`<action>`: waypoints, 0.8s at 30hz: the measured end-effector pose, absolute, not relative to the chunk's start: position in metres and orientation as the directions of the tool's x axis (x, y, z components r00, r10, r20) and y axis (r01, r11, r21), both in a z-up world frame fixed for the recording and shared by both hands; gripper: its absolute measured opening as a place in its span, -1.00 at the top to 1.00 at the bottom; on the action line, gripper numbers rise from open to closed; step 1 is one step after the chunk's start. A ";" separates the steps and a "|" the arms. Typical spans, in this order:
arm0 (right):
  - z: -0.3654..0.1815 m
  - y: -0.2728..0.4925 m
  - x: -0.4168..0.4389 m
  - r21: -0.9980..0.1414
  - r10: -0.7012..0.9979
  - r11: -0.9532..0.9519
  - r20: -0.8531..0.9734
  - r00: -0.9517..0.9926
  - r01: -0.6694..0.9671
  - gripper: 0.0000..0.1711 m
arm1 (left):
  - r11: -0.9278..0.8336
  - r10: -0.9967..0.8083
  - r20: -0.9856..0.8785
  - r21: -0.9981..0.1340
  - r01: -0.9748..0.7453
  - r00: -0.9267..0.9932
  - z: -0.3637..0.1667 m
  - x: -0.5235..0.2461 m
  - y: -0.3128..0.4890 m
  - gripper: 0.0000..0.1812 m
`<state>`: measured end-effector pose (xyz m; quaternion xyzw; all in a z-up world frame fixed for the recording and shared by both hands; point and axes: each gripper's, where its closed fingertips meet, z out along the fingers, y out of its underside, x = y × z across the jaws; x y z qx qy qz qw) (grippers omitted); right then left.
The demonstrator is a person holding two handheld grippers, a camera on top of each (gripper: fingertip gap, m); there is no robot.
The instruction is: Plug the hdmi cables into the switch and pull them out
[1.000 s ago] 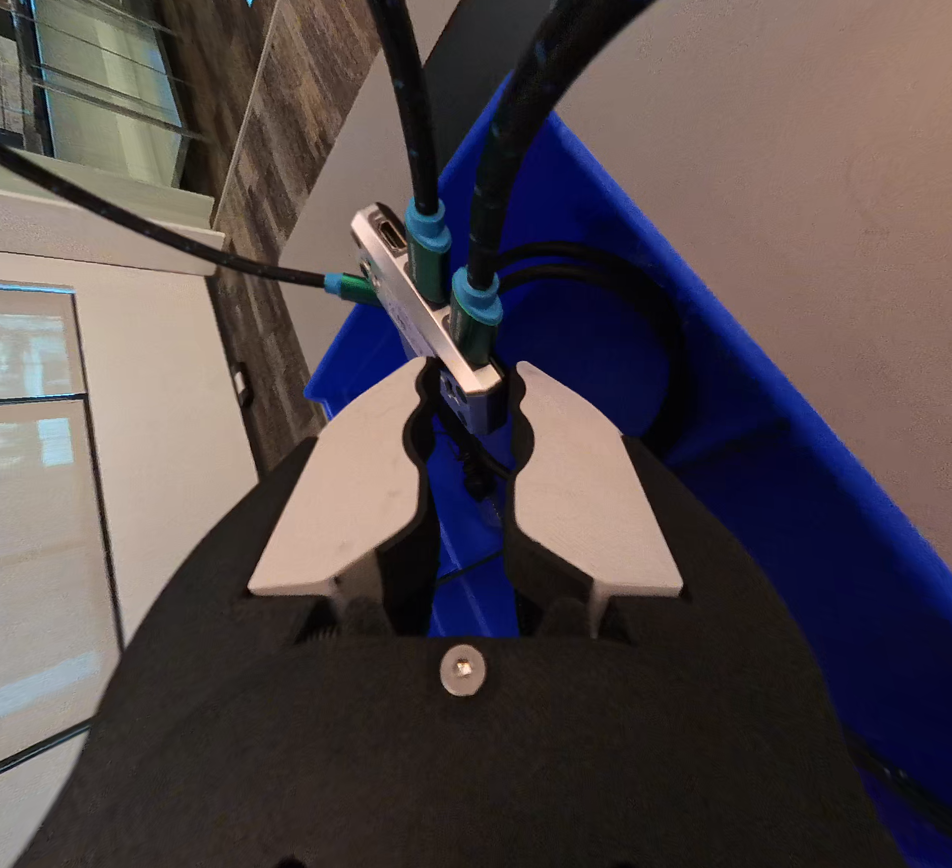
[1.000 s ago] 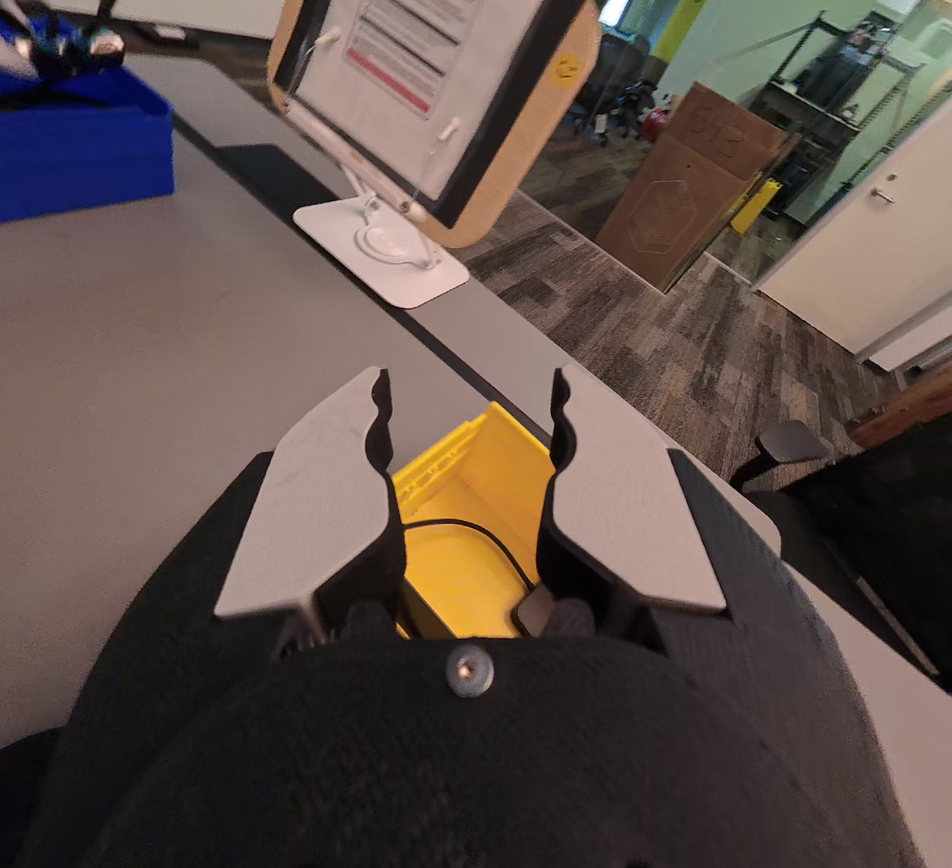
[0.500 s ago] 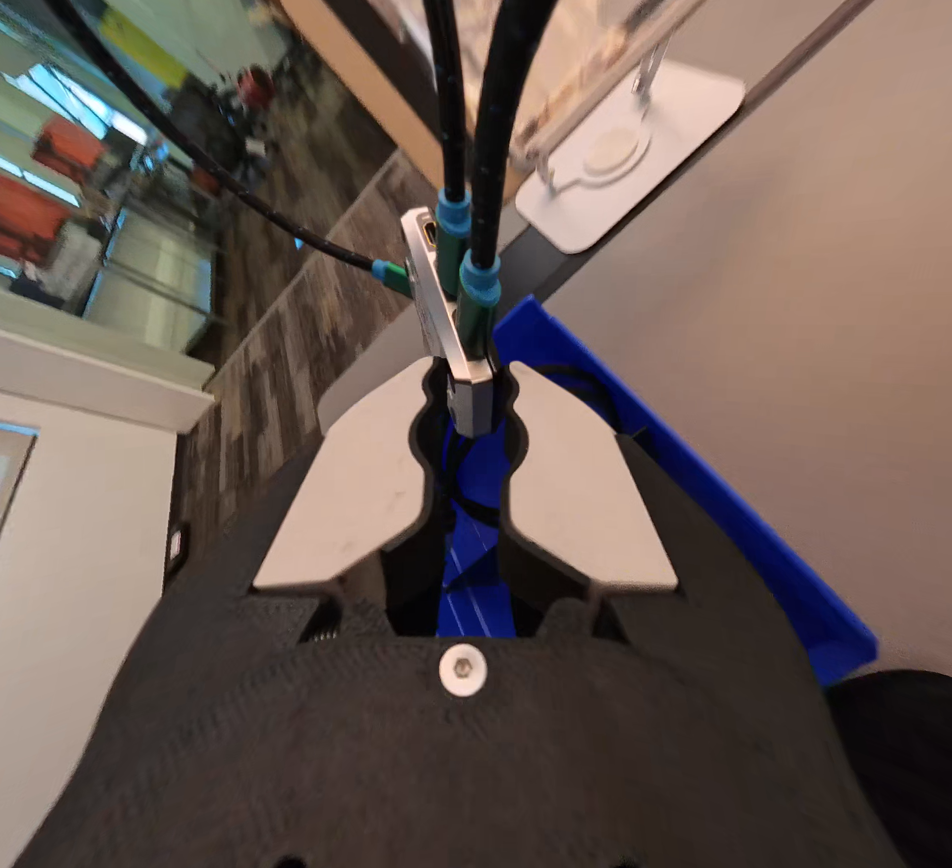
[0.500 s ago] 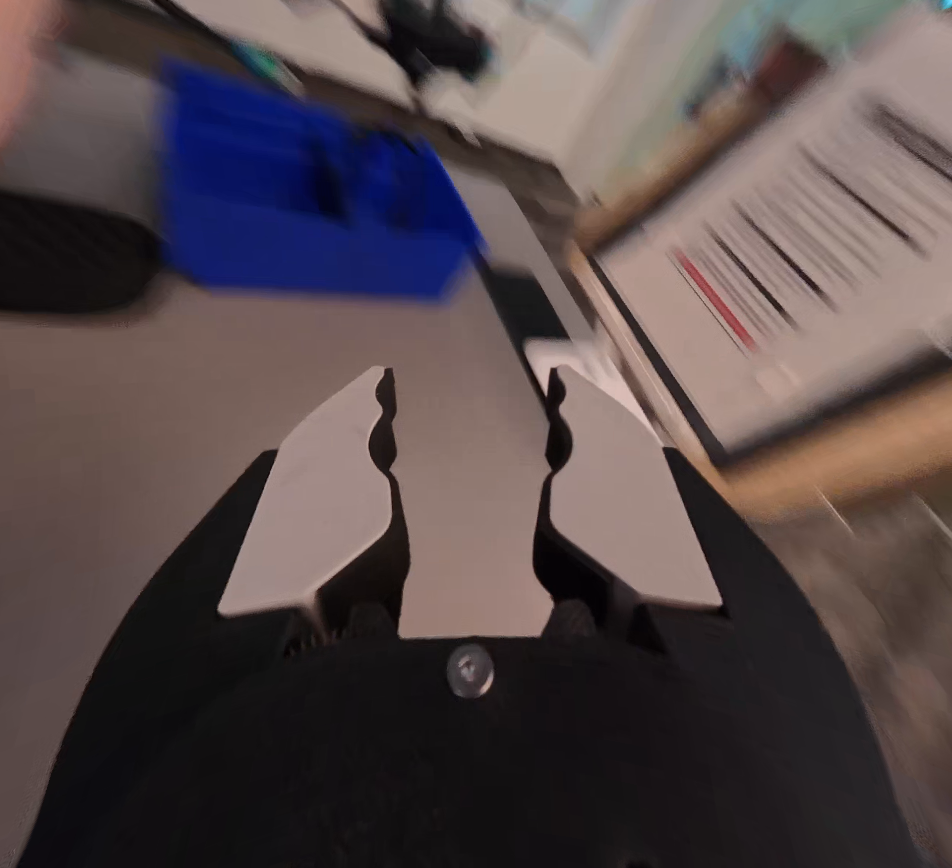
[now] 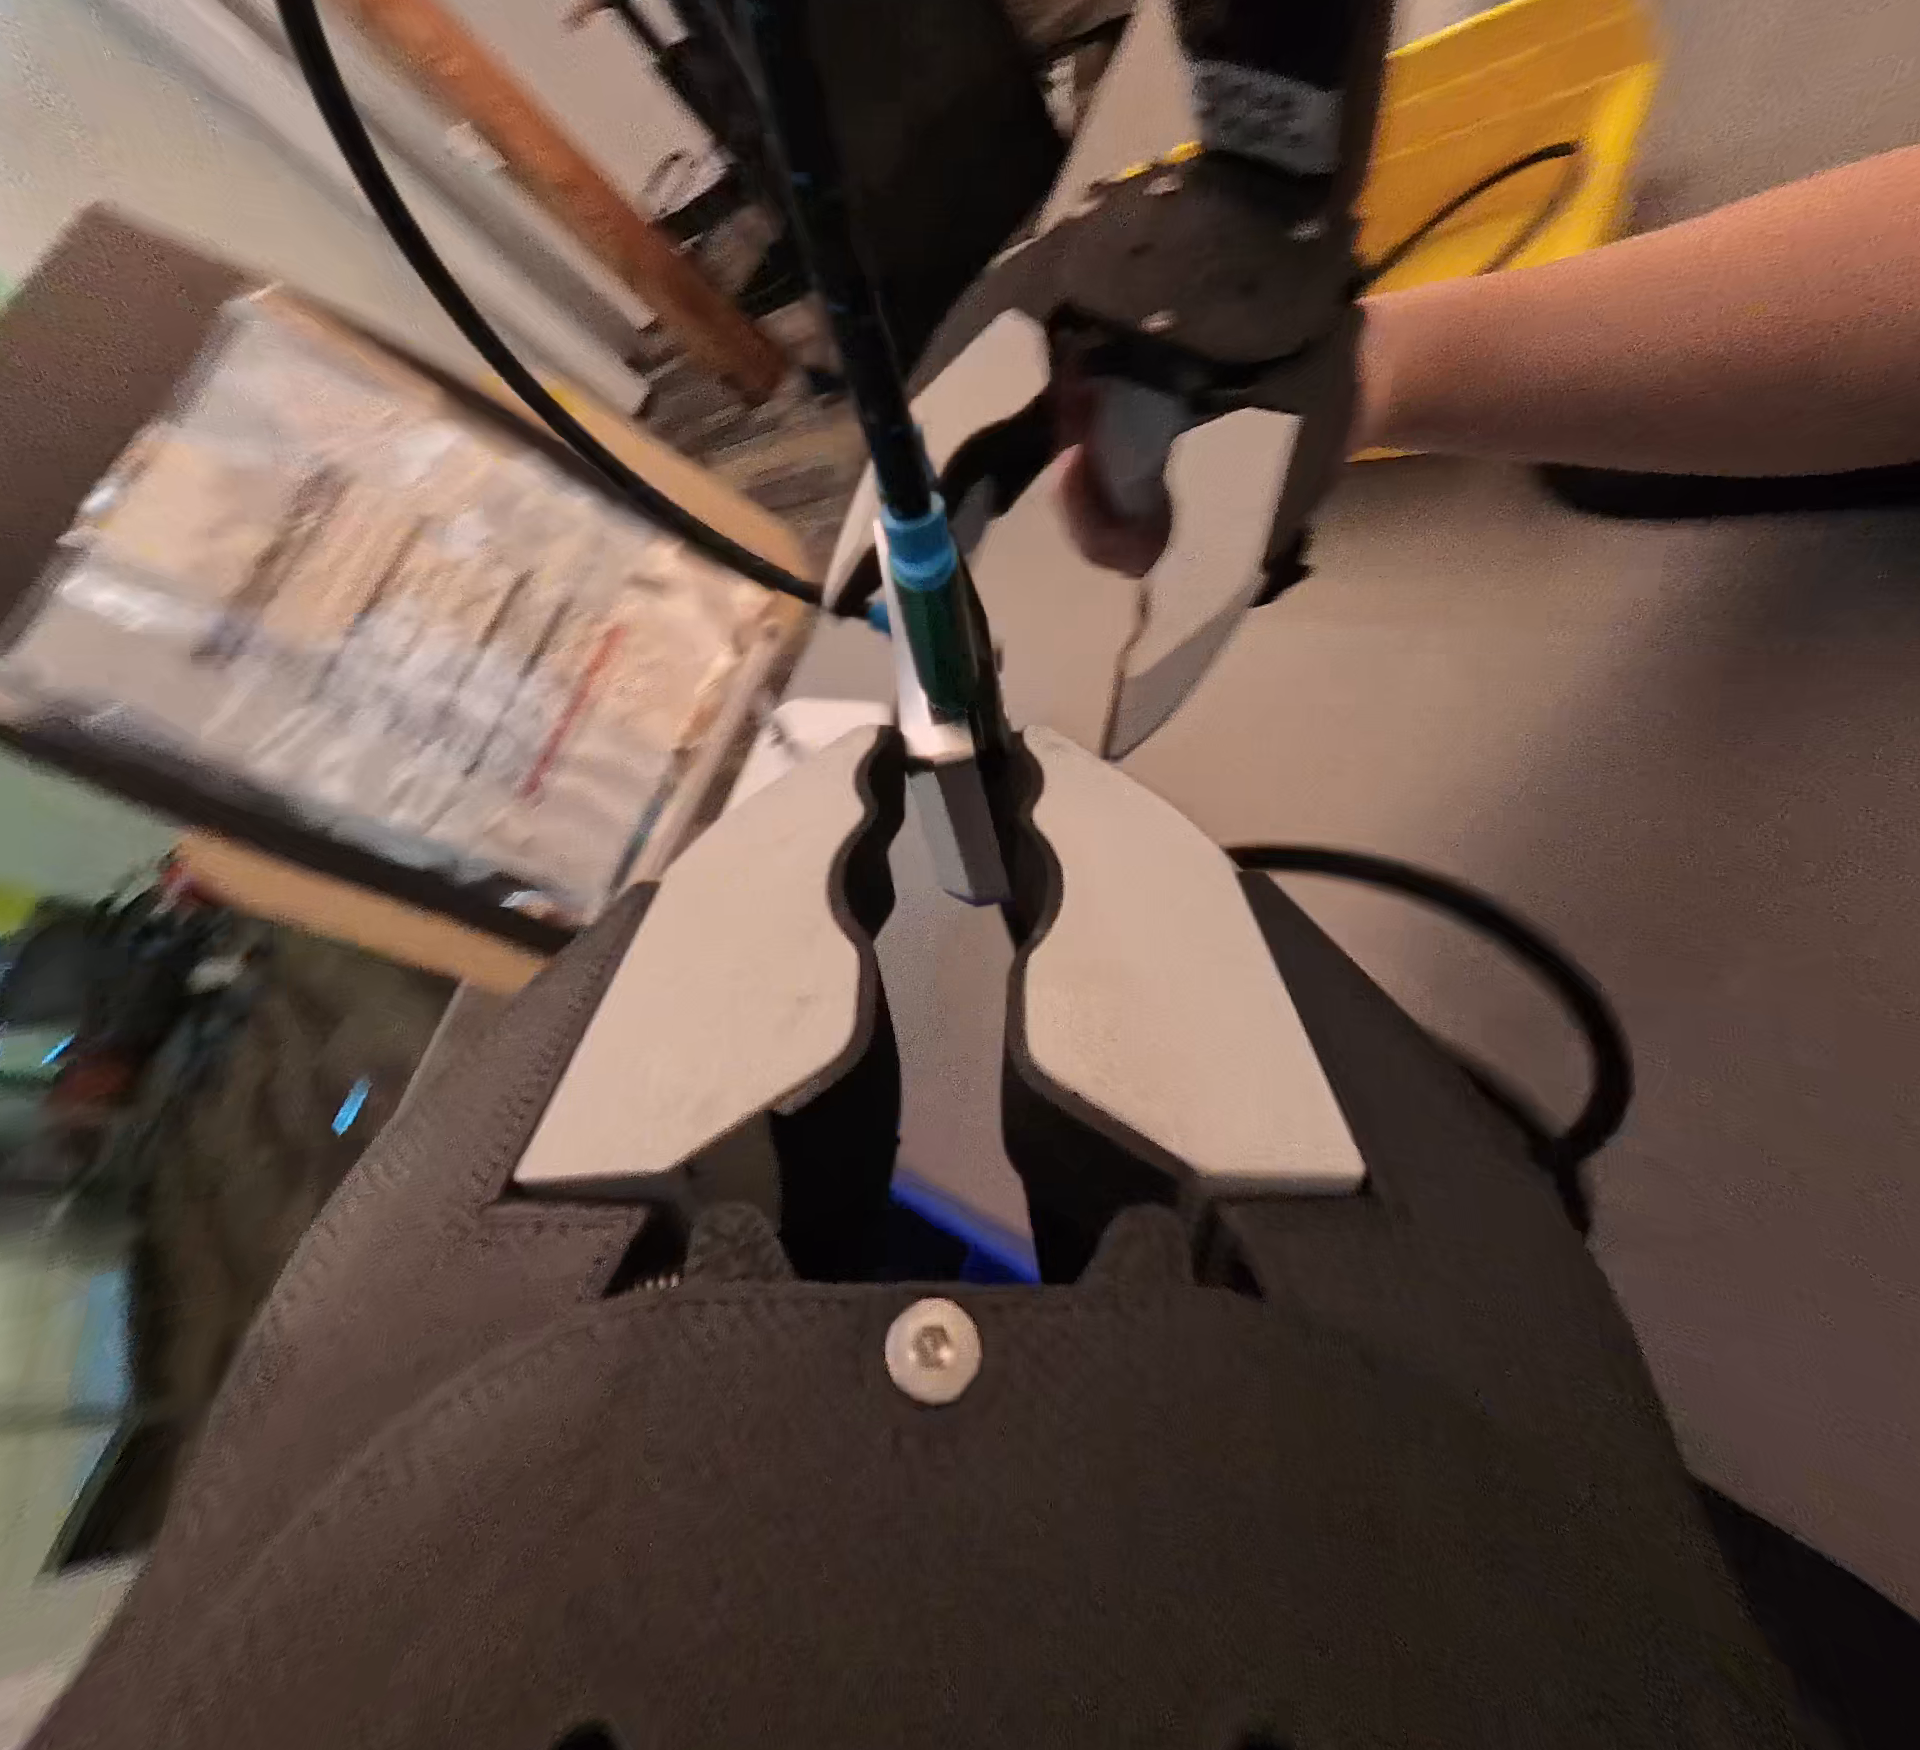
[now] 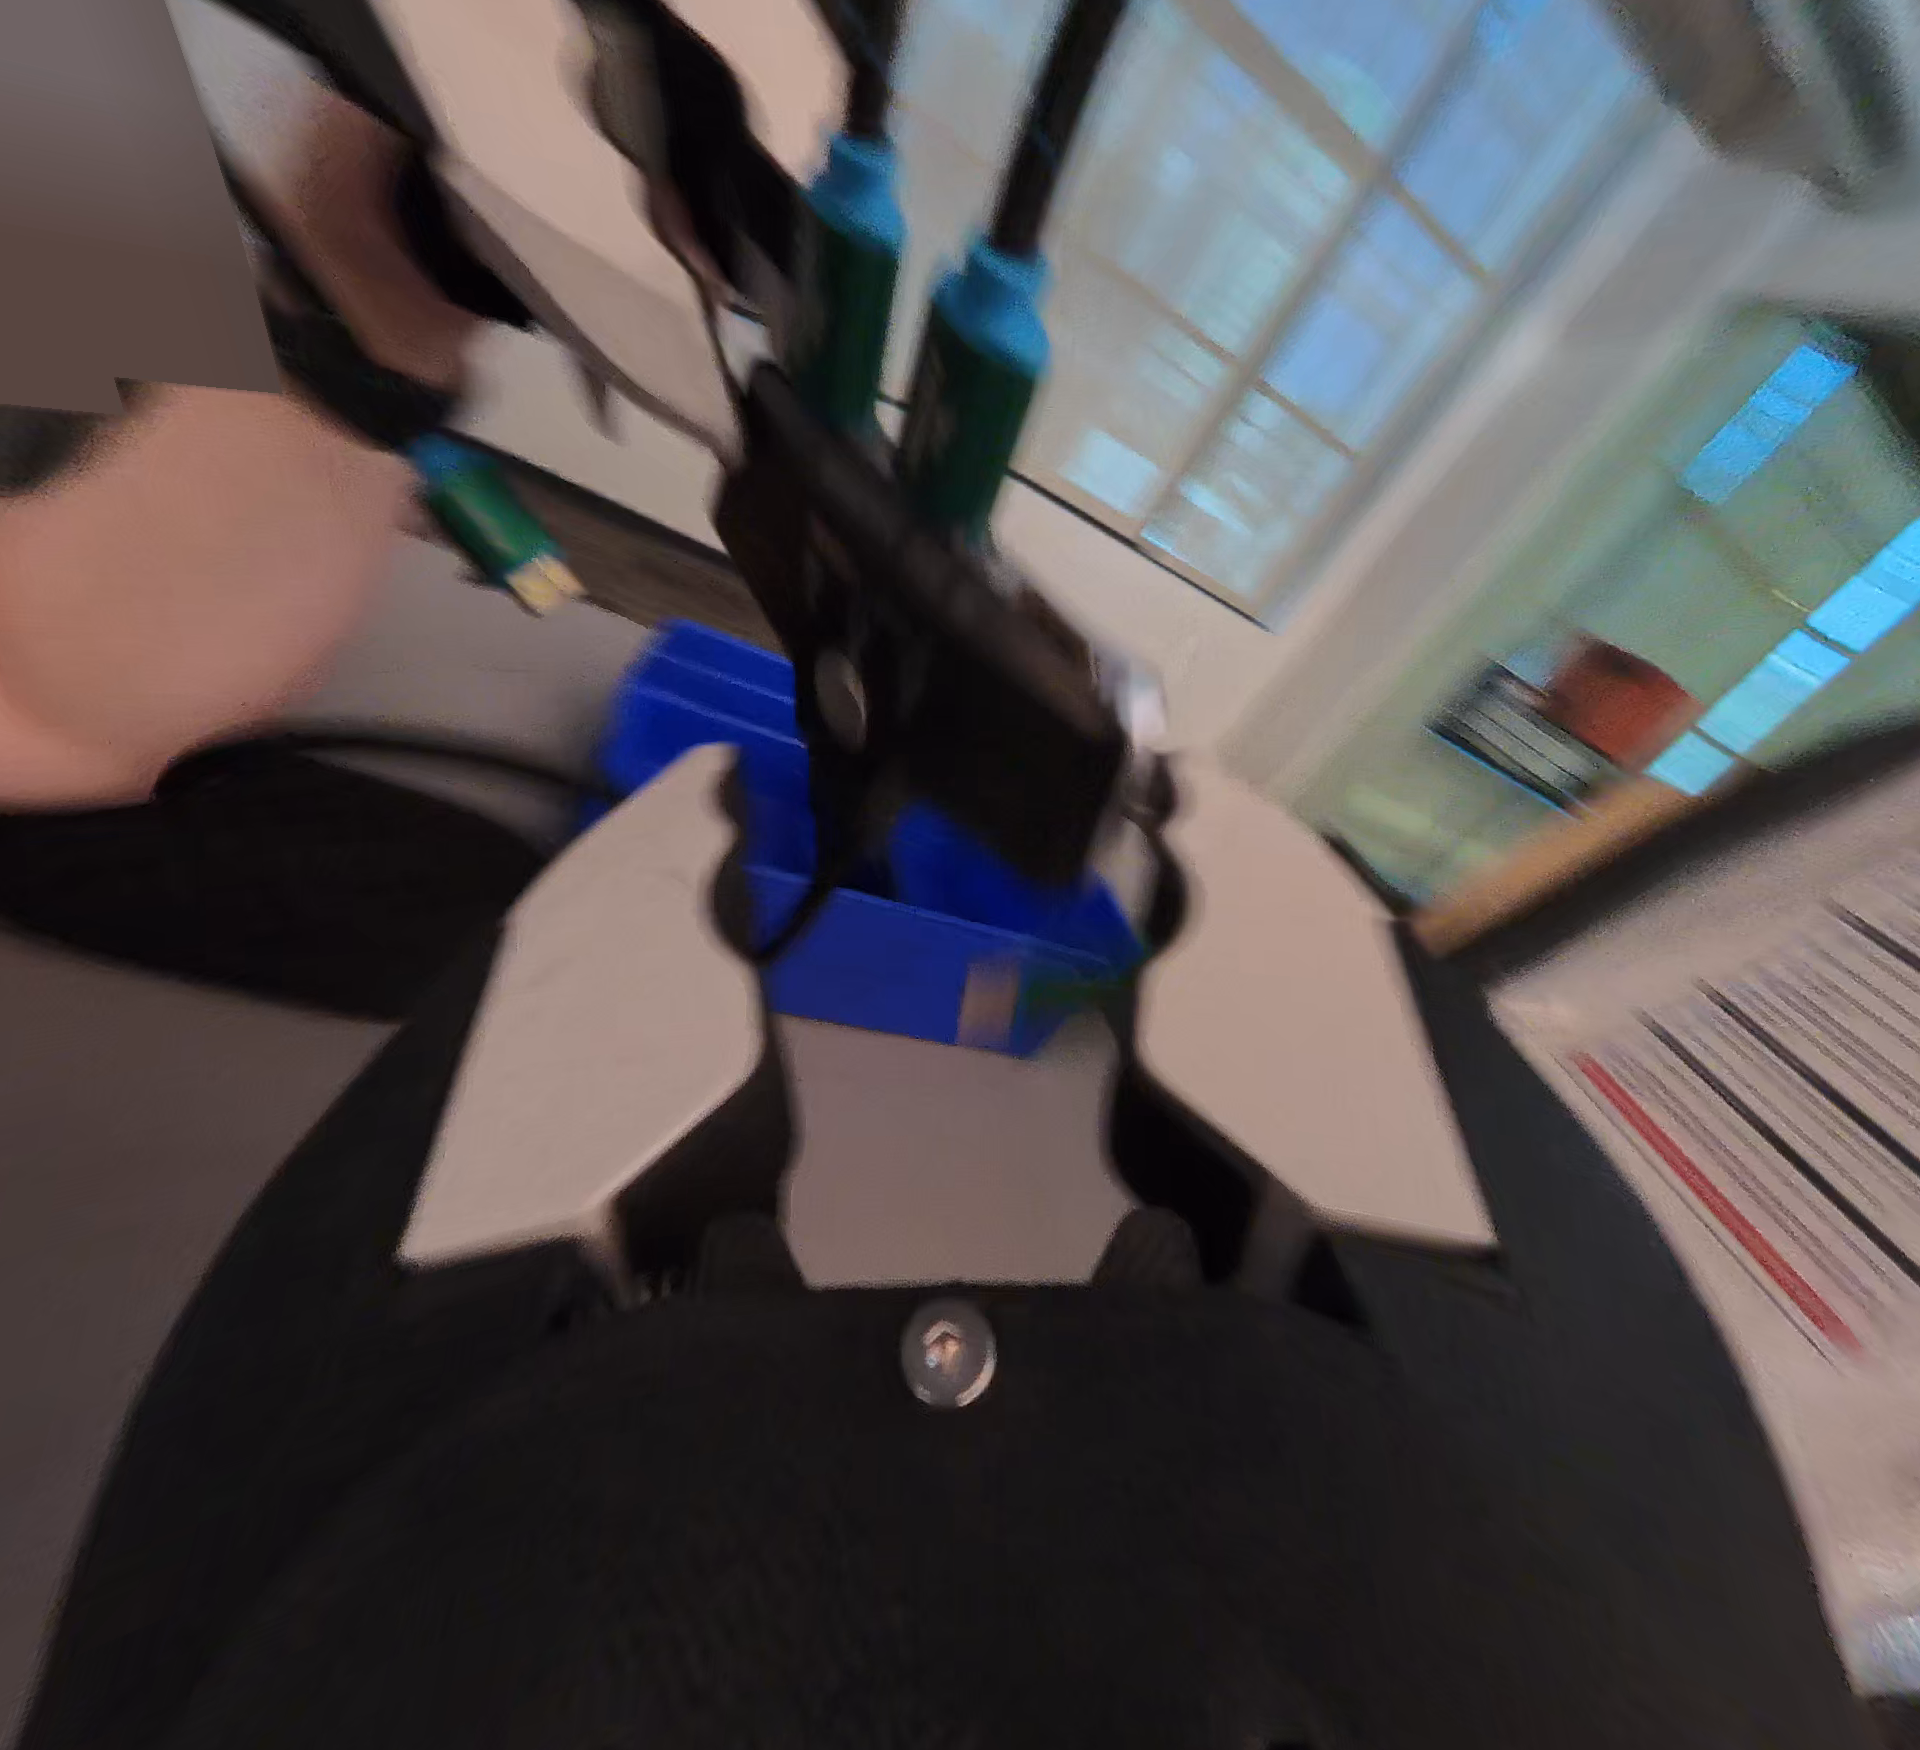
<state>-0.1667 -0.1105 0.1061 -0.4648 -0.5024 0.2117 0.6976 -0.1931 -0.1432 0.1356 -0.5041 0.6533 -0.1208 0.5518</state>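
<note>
My left gripper (image 5: 956,746) is shut on the end of the silver switch (image 5: 954,830) and holds it in the air. Black cables with green, blue-collared plugs (image 5: 930,604) stick out of the switch. My right gripper (image 6: 940,791) is open and faces the switch's dark underside (image 6: 914,651), whose lower end sits in the gap between the fingers. Two plugs (image 6: 982,370) are seated in the switch. A third plug (image 6: 488,516) hangs to the left with its gold tip bare. The right gripper (image 5: 1132,630) also shows in the left wrist view, just beyond the switch. The right wrist view is blurred.
A blue bin (image 6: 935,957) sits on the grey table under the switch. A yellow bin (image 5: 1507,100) holding a black cable is behind the right hand. A framed sheet on a stand (image 5: 364,578) is nearby. A black cable loop (image 5: 1507,962) lies on the table.
My left gripper has swung the switch away from the blue bin towards the right gripper. My right gripper has left the yellow bin and come up to the switch, still open.
</note>
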 end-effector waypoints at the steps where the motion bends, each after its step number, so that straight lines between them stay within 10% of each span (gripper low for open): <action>1: 0.106 -0.117 -0.163 -0.862 0.776 0.484 0.502 0.383 0.150 0.27 | 0.478 -0.808 -0.585 -0.713 -0.513 0.061 0.130 -0.184 -0.152 0.79; 9: 0.099 -0.151 -0.143 -0.943 0.941 0.329 0.324 0.092 -0.041 0.75 | 0.455 -0.884 -0.457 -0.795 -0.401 -0.097 0.119 -0.163 -0.164 0.81; 22: 0.113 -0.168 -0.138 -0.860 0.859 0.508 0.502 0.105 -0.048 0.75 | 0.515 -0.857 -0.491 -0.813 -0.271 -0.158 0.095 -0.134 -0.162 0.29; 24: 0.113 -0.168 -0.138 -0.853 0.853 0.519 0.511 0.104 -0.060 0.75 | 0.574 -0.819 -0.556 -0.786 -0.231 -0.143 0.093 -0.123 -0.163 0.53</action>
